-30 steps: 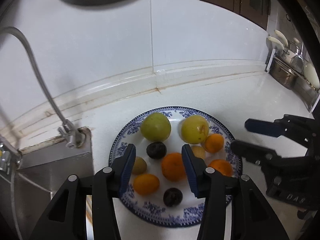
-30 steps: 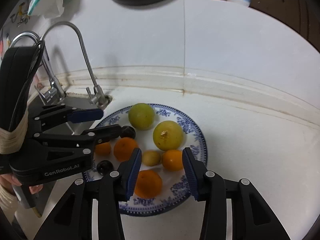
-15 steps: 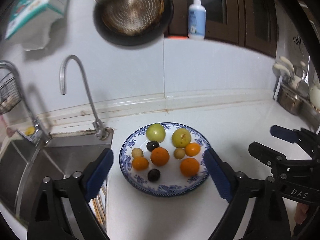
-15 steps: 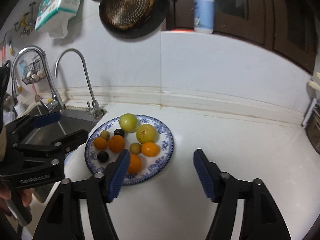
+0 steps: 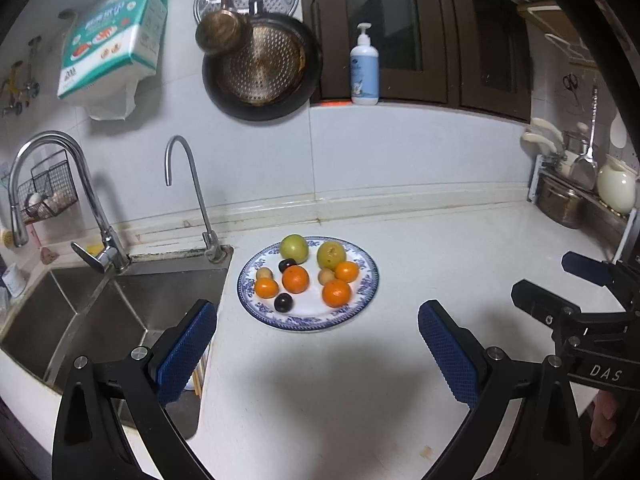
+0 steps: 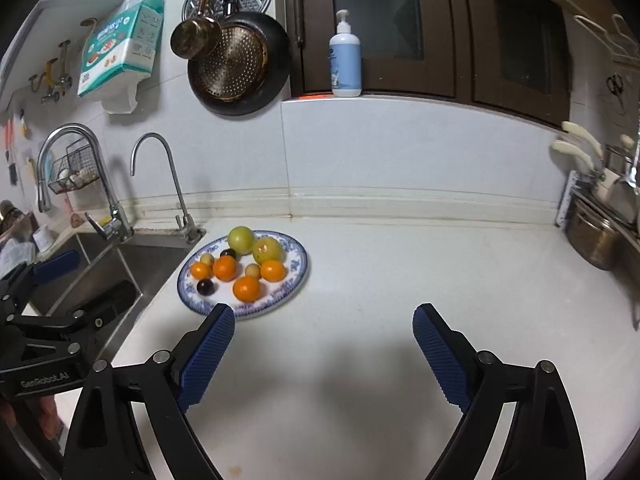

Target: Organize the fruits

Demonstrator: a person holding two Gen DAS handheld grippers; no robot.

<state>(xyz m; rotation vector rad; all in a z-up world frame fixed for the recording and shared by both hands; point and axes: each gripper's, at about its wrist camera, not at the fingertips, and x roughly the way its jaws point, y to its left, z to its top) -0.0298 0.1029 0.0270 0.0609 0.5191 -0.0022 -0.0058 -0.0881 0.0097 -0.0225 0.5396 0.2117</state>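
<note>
A blue-and-white plate (image 5: 371, 280) (image 6: 301, 276) sits on the white counter beside the sink. On it lie two yellow-green fruits (image 5: 294, 249), several oranges (image 5: 296, 279), two dark plums (image 5: 283, 302) and two small tan fruits (image 5: 264, 273). My left gripper (image 5: 316, 318) hangs back from the plate's near rim. Its jaws are opening wide and nothing is between them. My right gripper (image 6: 324, 314) is off the plate's near right side, jaws also opening and bare. Each shows in the other's view: the right gripper (image 5: 544, 274) and the left gripper (image 6: 100, 274).
A steel sink (image 5: 100, 320) with two taps (image 5: 188, 184) lies left of the plate. Pans (image 5: 260, 68) and a paper pack hang on the wall, and a soap bottle (image 5: 364, 68) stands on the sill. Pots and a rack (image 5: 568, 200) crowd the far right corner.
Both grippers have drawn back and up from right over the fruit, and their jaws have spread from narrow to wide. The fruit stays on the plate.
</note>
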